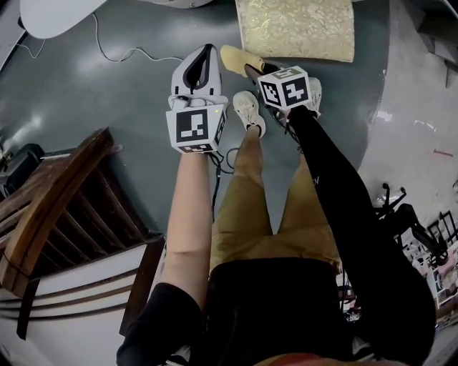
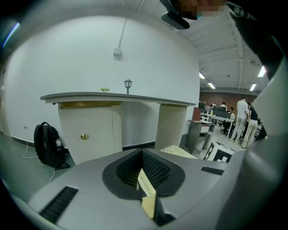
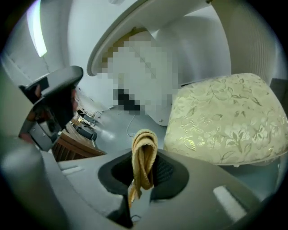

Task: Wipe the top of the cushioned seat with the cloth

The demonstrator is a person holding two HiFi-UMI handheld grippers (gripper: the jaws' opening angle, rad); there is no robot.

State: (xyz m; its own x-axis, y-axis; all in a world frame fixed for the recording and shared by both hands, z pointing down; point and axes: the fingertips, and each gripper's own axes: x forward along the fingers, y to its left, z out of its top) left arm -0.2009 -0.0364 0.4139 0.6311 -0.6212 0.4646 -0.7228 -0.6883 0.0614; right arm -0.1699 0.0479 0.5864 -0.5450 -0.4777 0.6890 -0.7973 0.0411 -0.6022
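Observation:
The cushioned seat [image 1: 295, 28], covered in gold-patterned cream fabric, stands on the floor ahead of my feet; it also fills the right of the right gripper view [image 3: 225, 117]. My right gripper [image 1: 250, 70] is shut on a folded yellow cloth [image 1: 236, 57], which loops up out of the jaws [image 3: 144, 157] just short of the seat's near edge. My left gripper [image 1: 207, 51] hovers to the left of it, level with the seat's corner [image 2: 180, 151]. Its jaws are together, and a thin pale sliver shows in the slit.
A dark wooden chair [image 1: 64, 207] stands at my left. A white rounded base [image 1: 57, 14] and a cable [image 1: 122, 53] lie on the grey floor beyond. A black backpack [image 2: 47, 146] leans by a white counter [image 2: 90, 130]. People [image 2: 243, 117] stand far off.

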